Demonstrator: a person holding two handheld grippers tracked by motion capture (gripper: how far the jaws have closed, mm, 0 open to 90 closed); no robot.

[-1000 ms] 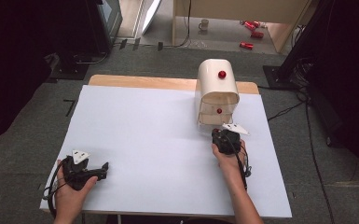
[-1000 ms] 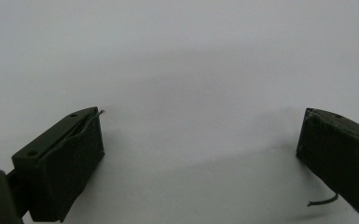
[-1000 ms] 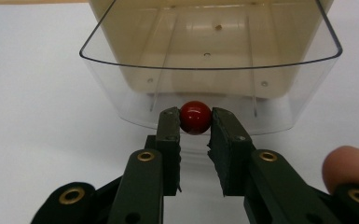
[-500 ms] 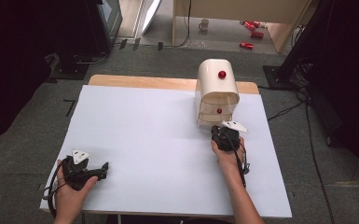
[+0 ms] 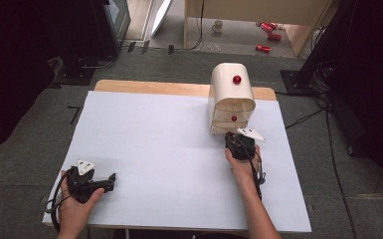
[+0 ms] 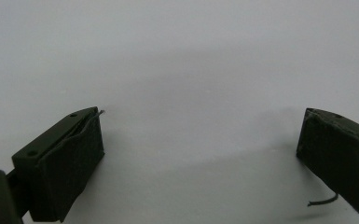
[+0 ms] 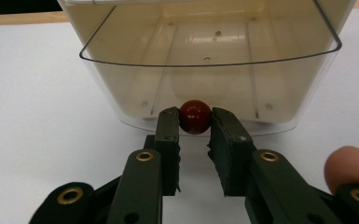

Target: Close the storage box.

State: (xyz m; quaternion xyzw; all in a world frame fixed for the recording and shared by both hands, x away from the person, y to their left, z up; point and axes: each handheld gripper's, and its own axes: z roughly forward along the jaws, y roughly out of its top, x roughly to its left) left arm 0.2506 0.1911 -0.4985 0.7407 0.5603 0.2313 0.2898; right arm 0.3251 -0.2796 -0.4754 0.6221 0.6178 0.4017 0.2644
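A glossy red knob (image 7: 195, 116) on the cream drawer (image 7: 210, 70), at the table's (image 5: 154, 149) far right, is clamped by the right gripper (image 7: 195, 122). The left gripper (image 6: 200, 154) is held agape. No change from earlier is seen.

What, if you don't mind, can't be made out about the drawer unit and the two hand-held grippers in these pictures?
- Right gripper view: the top of the drawer unit is cut off by the upper edge.
- High view: the right hand-held gripper covers its grip on the red knob.
- High view: the left hand-held gripper is too small to judge its jaws.
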